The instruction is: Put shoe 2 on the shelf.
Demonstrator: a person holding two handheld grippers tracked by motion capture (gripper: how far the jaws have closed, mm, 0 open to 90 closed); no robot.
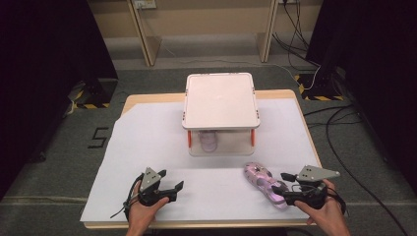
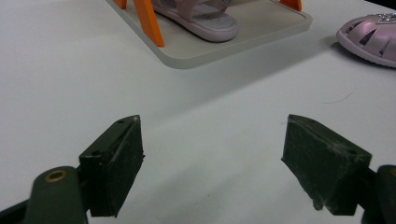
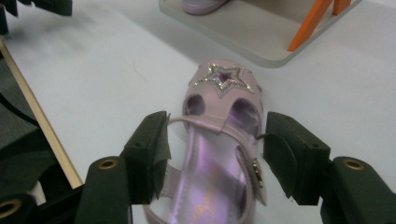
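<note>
A white sheet (image 1: 147, 147) is covering the table (image 1: 129, 104), which is standing on grey carpet (image 1: 44, 177). In front of the rack (image 1: 220, 101), the right gripper (image 3: 212, 154) is straddling the pink sandal (image 3: 219, 140) with its jaws half open, perhaps touching it. The left gripper (image 2: 210, 158) is gaping wide, holding nothing.

I see the two-tier rack (image 1: 221, 101) standing at the far middle of the table (image 1: 147, 128), with one sandal (image 1: 209, 139) on its lower shelf. A second sandal (image 1: 265, 185) lies near and to the right, between the jaws of my right gripper (image 1: 287, 189). My left gripper (image 1: 164, 189) sits near left, well apart from both.
</note>
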